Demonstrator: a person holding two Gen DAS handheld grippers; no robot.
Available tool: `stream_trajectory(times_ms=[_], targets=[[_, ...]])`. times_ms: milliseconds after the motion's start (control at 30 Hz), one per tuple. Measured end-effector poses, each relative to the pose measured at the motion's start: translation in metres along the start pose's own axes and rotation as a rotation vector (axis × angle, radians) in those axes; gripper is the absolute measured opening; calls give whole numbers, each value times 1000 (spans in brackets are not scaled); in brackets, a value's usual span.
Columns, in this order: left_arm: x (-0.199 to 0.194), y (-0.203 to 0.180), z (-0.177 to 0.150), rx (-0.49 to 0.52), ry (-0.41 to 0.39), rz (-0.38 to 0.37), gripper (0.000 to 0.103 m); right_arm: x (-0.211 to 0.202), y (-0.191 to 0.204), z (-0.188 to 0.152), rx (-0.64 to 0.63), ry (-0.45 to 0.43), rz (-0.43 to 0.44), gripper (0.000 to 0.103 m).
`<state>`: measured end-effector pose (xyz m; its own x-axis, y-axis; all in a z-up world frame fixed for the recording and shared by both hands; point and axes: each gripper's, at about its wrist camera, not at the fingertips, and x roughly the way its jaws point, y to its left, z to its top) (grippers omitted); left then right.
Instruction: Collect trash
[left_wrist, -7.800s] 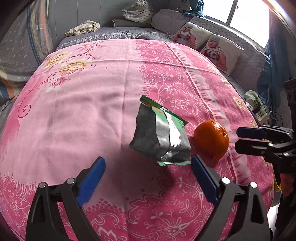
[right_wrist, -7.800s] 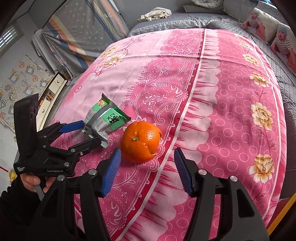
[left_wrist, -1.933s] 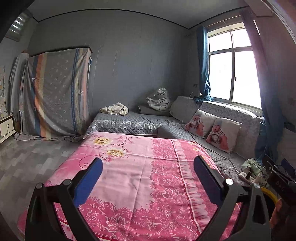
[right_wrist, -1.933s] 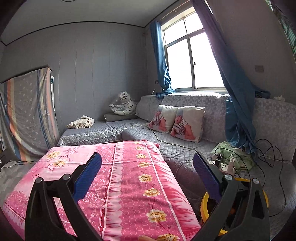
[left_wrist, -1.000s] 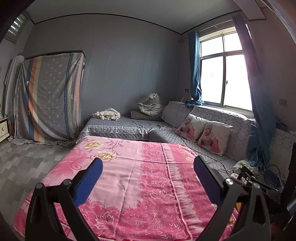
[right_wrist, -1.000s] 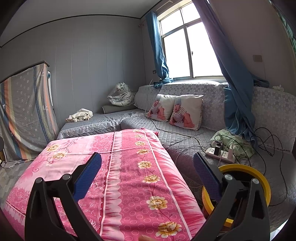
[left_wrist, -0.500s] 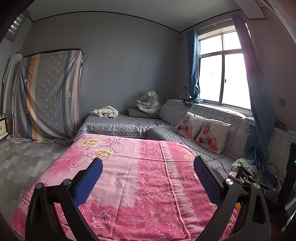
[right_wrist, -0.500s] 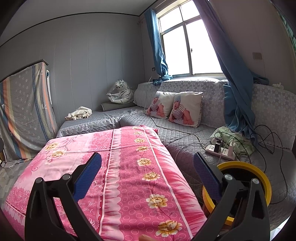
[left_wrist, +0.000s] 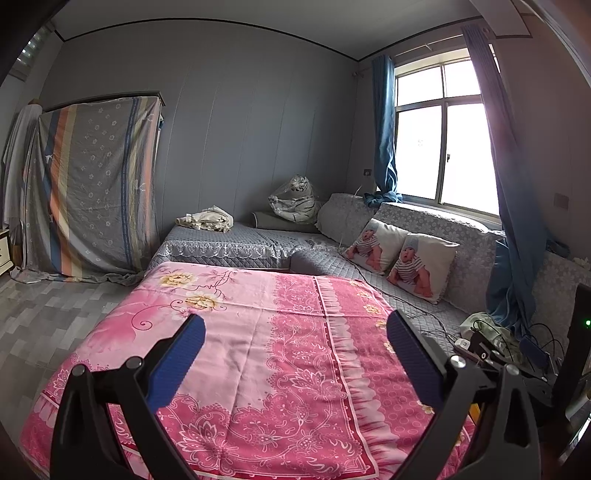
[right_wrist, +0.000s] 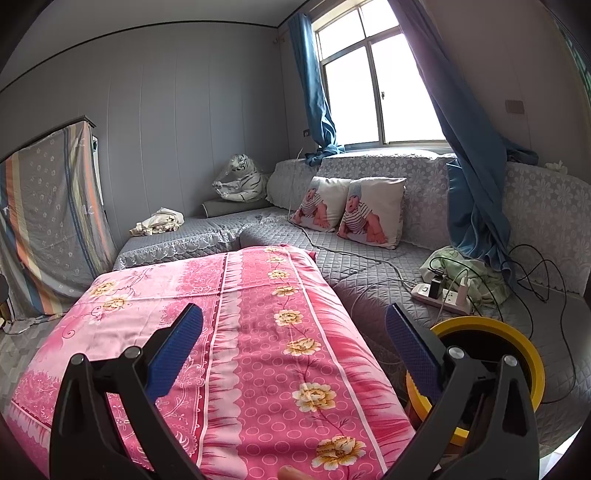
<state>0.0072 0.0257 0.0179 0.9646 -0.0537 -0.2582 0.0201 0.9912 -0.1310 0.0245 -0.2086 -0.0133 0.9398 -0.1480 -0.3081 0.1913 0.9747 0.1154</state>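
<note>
Both claws are raised above the pink floral cloth (left_wrist: 280, 354) covering the desk — the left claw (left_wrist: 293, 341) and the right claw (right_wrist: 293, 334) each gape wide, gripping nothing. No trash shows on the cloth. A yellow-rimmed bin (right_wrist: 517, 347) stands just beside the desk's right edge — its contents cannot be made out. 2 baby-print pillows (right_wrist: 354, 214) lean on the grey sofa (right_wrist: 369, 258).

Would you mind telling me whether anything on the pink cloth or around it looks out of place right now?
Nothing stands out on the pink cloth: it lies flat and bare. Beside it, a power strip with loose cables sprawls across the grey sofa, which looks untidy.
</note>
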Motion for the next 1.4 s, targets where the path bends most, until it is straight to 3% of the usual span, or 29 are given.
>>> stream_trajectory(times_ms=[1400], targets=[[7,-1,-4,1,34,-25,95,7,1,-7,5,37,9,95]])
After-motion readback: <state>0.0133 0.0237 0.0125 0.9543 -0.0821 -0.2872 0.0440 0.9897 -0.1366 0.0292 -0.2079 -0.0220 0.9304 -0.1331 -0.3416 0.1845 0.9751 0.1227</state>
